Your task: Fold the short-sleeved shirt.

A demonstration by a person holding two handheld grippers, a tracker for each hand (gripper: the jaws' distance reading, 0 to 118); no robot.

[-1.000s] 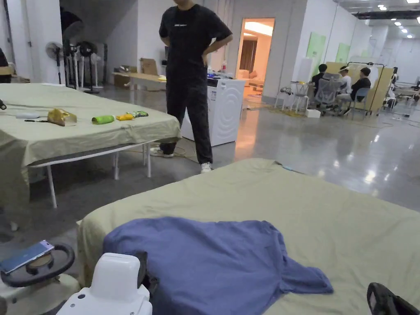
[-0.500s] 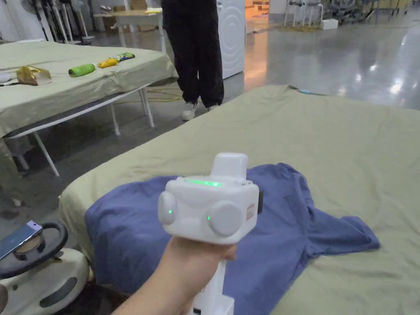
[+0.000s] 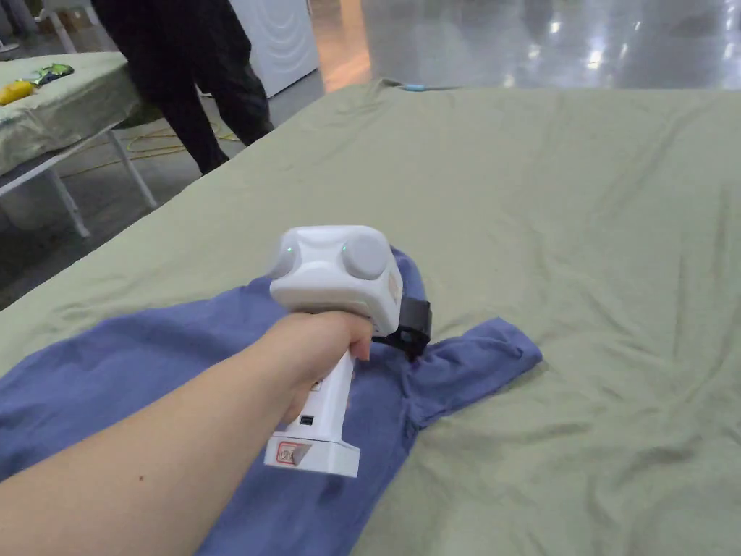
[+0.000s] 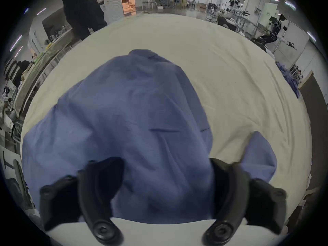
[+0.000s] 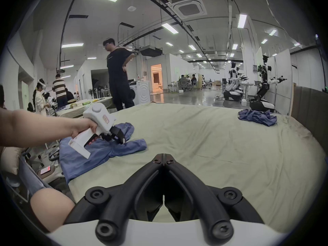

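A blue short-sleeved shirt (image 3: 145,362) lies crumpled on the left part of the green-covered table (image 3: 579,217), with one sleeve (image 3: 477,358) sticking out to the right. A hand holds my left gripper (image 3: 412,333) low over the shirt near that sleeve's seam. In the left gripper view its jaws stand wide apart, left gripper (image 4: 165,168) open, with the shirt (image 4: 133,116) below and nothing between them. The right gripper (image 5: 164,158) is shut and holds nothing, above the table's near edge. From there the left gripper (image 5: 120,138) tips down at the shirt (image 5: 99,152).
A second heap of blue clothes (image 5: 257,116) lies at the table's far right corner. A person in black (image 5: 119,79) stands past the far left corner, beside a washing machine (image 5: 140,93) and another covered table (image 3: 51,116). Robots (image 5: 264,90) stand at far right.
The head camera has tilted down towards the table. My left gripper has come up from the bottom edge and gone forward over the shirt, towards the right sleeve.
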